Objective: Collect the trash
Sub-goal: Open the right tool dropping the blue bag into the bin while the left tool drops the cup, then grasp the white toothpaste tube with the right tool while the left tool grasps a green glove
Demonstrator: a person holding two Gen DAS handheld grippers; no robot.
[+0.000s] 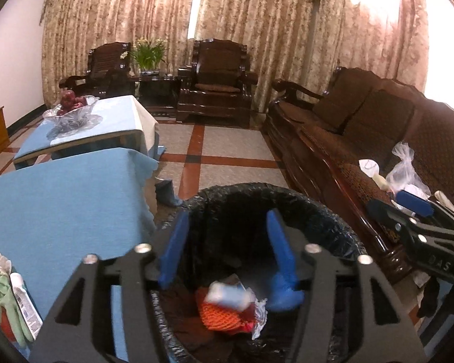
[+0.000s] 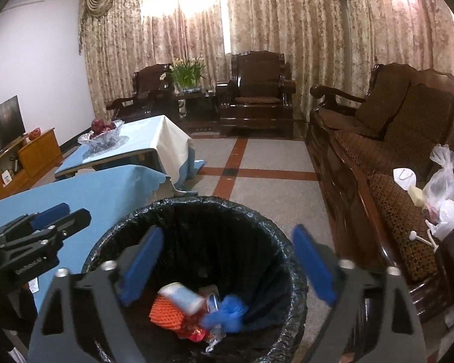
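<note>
A round bin lined with a black bag (image 1: 257, 193) (image 2: 196, 208) stands on the floor between the blue-covered table and the sofa. Inside lie an orange net (image 1: 221, 317) (image 2: 166, 308), a blurred white and blue package (image 1: 230, 296) (image 2: 184, 296), a blue wad (image 2: 227, 314) and foil scraps. My left gripper (image 1: 227, 242) is open and empty above the bin. My right gripper (image 2: 230, 257) is open and empty above the bin too. Clear plastic bags (image 1: 405, 169) (image 2: 445, 187) and a white paper piece (image 2: 404, 178) lie on the sofa seat.
A blue-covered table (image 1: 60, 199) (image 2: 100, 193) is on the left, with gloves and a white tube (image 1: 24, 305) at its near corner. A glass fruit bowl (image 1: 72, 112) sits on a second table. A dark wooden sofa (image 1: 363, 139) runs along the right. Armchairs stand by the curtains.
</note>
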